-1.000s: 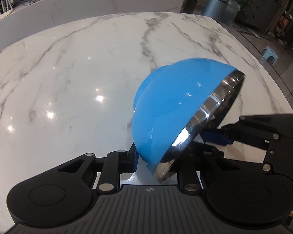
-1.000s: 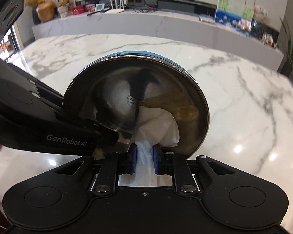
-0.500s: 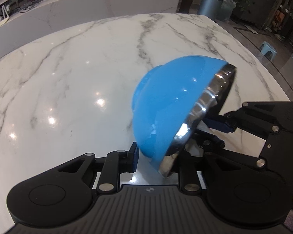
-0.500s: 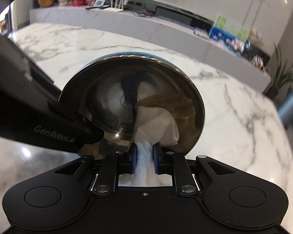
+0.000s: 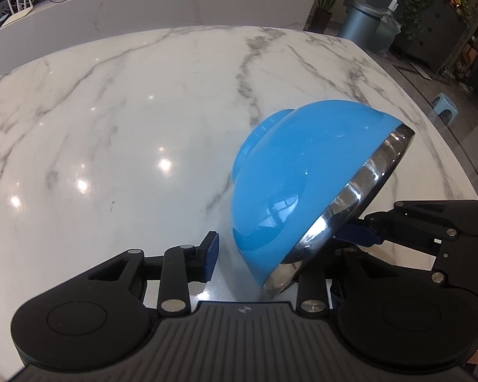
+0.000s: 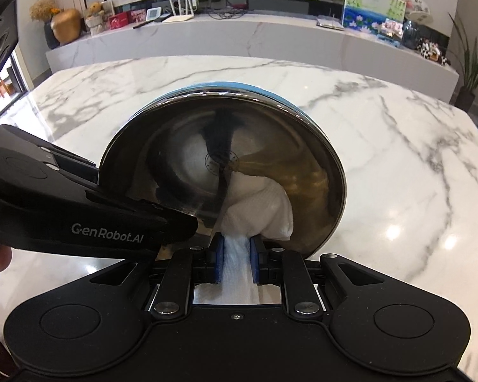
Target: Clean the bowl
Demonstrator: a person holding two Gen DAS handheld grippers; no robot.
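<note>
The bowl (image 5: 290, 184) is glossy blue outside, and its inside (image 6: 226, 165) is polished metal that shines like a mirror. The paper towel (image 6: 264, 213) is white, soft and matt, with a fine embossed texture. The table (image 5: 127, 121) is smooth, glossy white marble with grey veins. The grippers are matt black plastic.

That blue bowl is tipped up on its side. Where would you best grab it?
By the steel rim at its low edge, coming from below. The bowl stands tilted on the table, so only the thin rim fits between tongs; the blue outside is too round and smooth.
</note>
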